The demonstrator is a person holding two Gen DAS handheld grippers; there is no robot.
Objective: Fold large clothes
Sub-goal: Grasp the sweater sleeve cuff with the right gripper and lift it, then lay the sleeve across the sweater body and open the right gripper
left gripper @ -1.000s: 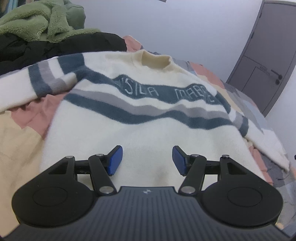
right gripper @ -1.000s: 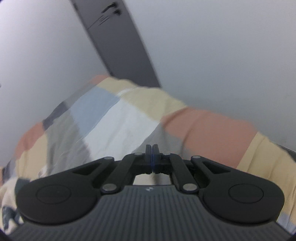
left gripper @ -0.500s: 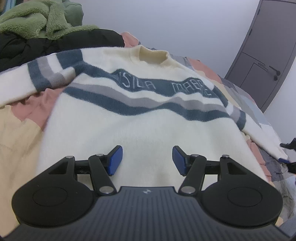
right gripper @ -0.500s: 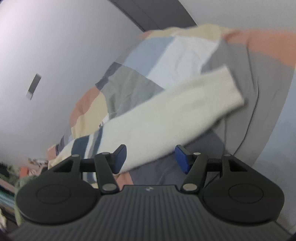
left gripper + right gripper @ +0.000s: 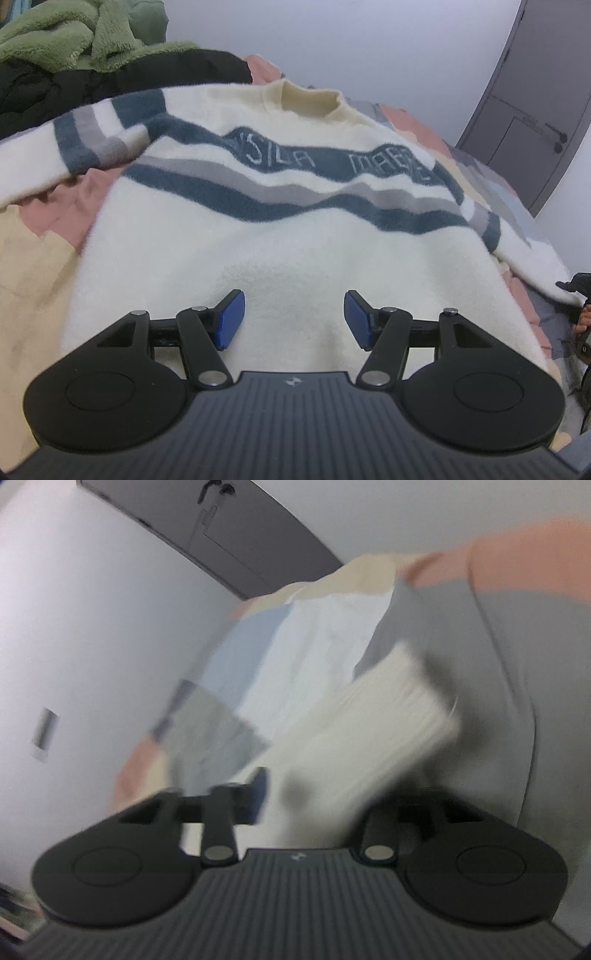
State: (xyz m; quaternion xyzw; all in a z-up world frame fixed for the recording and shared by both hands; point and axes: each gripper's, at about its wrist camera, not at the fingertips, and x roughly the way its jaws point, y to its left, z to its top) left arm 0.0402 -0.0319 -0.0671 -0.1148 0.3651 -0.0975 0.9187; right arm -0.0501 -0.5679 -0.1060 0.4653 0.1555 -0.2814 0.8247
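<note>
Cream knit fills our left wrist view: the sweater [image 5: 280, 236] lies flat, front up, on the patchwork bedspread [image 5: 33, 266], and our left gripper [image 5: 293, 319] hovers over its hem, jaws apart and empty. In our blurred right view, the right gripper [image 5: 306, 794] has just been closing, sleeve [image 5: 369, 738] between its jaws; whether it grips, we cannot tell.

Plain pale wall [image 5: 369, 44], dark grey door [image 5: 535, 122] at right (handle visible). Bed covered with patchwork quilt [image 5: 33, 266], peach, yellow, grey. Light is even.
</note>
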